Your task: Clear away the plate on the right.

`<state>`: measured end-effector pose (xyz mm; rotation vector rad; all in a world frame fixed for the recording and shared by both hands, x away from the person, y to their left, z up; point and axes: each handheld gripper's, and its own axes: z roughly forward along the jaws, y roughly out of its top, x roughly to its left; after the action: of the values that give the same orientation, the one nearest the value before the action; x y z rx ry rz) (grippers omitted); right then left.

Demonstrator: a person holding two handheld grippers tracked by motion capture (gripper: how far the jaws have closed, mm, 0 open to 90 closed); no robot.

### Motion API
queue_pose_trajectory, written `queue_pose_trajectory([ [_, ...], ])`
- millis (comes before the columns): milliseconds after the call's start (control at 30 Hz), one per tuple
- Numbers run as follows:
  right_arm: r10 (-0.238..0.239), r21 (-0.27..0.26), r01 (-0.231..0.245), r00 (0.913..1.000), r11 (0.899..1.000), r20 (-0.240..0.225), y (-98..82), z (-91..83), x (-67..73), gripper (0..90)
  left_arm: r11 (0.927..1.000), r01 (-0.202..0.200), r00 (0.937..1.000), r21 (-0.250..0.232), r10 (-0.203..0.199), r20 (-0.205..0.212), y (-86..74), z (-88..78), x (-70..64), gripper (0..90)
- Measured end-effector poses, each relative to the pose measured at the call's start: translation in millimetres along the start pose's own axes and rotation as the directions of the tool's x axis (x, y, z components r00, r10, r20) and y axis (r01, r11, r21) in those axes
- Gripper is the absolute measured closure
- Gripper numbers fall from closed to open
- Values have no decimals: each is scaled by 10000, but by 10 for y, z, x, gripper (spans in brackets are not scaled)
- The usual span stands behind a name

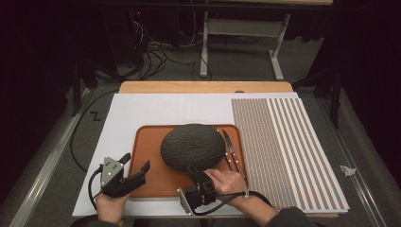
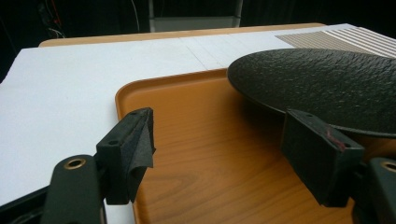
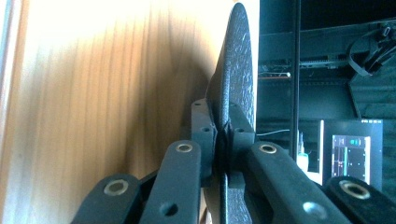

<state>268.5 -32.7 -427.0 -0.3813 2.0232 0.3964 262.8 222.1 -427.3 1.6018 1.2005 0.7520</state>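
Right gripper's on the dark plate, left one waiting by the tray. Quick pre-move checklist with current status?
1. Right gripper clamped on the dark plate rim: ok, jaws shut on its near edge.
2. Left gripper free to assist: ok, jaws open, nothing between them.
3. Left gripper apart from the plate: ok, its pads sit over the tray's left part, short of the rim.
4. Plate over the wooden tray: ok.
5. Cutlery out of the plate's way: cannot tell, it lies on the tray close beside the plate's right edge.
6. Grip depth enough to lift: cannot tell, just the rim is pinched.
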Motion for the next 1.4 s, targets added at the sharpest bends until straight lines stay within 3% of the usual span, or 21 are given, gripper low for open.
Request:
queue_pose_trajectory([
  [100, -41, -92, 41, 10000, 9999, -16, 25, 21, 3, 878, 10000, 2, 10000, -9, -2, 4, 0, 0, -1, 263],
  [133, 155, -13, -155, 9999, 9999, -64, 33, 24, 22, 878, 10000, 0, 10000, -6, 0, 5, 0, -1, -1, 263],
  [167, -90, -89, 90, 9999, 9999, -46, 40, 34, 9, 878, 10000, -2, 10000, -7, 2, 8, 0, 0, 0, 263],
  [233, -117, -98, 116, 9999, 9999, -93, 49, 49, 14, 877, 10000, 4, 10000, -11, -4, 9, 0, -1, 0, 263],
  [1400, -166, 15, 167, 9985, 9999, -521, 56, 276, 97, 878, 10000, -41, 10000, 27, 41, -14, -1, 2, -4, 263],
])
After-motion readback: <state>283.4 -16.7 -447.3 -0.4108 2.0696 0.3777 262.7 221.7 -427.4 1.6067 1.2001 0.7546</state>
